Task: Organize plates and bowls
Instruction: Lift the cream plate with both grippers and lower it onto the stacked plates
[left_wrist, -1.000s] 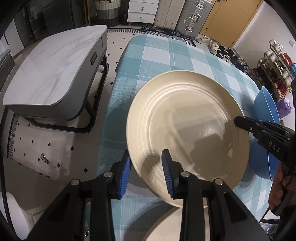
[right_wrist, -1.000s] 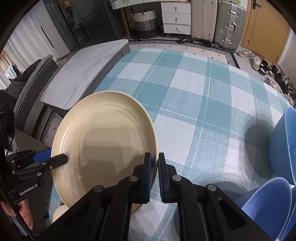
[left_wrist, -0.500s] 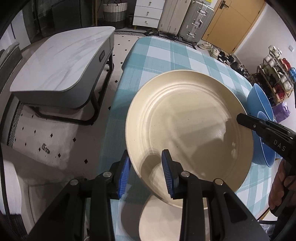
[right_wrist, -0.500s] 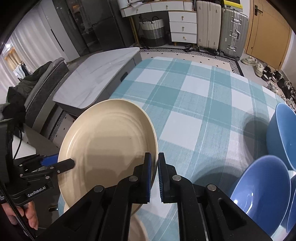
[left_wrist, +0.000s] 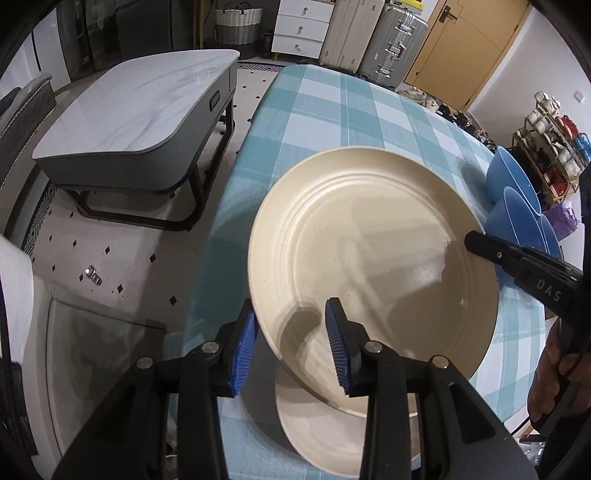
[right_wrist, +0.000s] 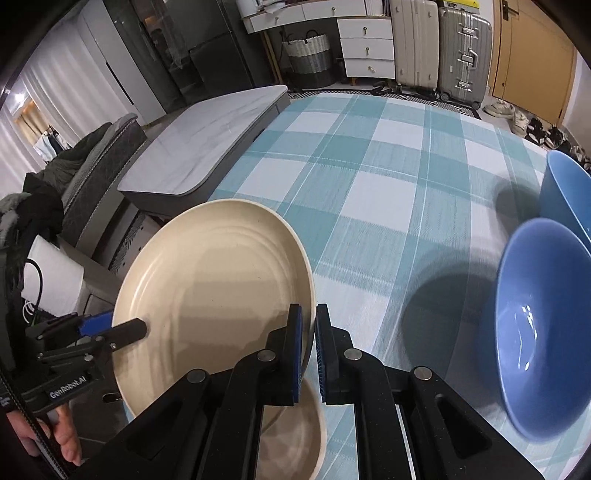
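Observation:
A large cream plate (left_wrist: 369, 258) (right_wrist: 214, 280) hangs tilted above the checked tablecloth (left_wrist: 332, 110), held at opposite rims. My left gripper (left_wrist: 291, 343) has the near-left rim between its blue pads, which still touch it while the jaws are opening slightly. In the right wrist view the left gripper (right_wrist: 118, 328) sits at the plate's left edge. My right gripper (right_wrist: 309, 332) is shut on the plate's right rim, and its black finger (left_wrist: 476, 243) lies on the plate. Partly under it, a second cream plate (left_wrist: 325, 435) (right_wrist: 295, 443) lies at the table's near corner.
Two blue bowls (right_wrist: 535, 332) (right_wrist: 565, 195) stand on the table's right side. A grey marble-top coffee table (left_wrist: 129, 110) sits left of the table edge. Suitcases (right_wrist: 461, 51) and a drawer unit line the far wall. A cup rack (left_wrist: 554, 155) stands at far right.
Both grippers carried the cream plate back toward the table's near corner. The second cream plate came into view beneath it, and the blue bowls now show larger in the right wrist view.

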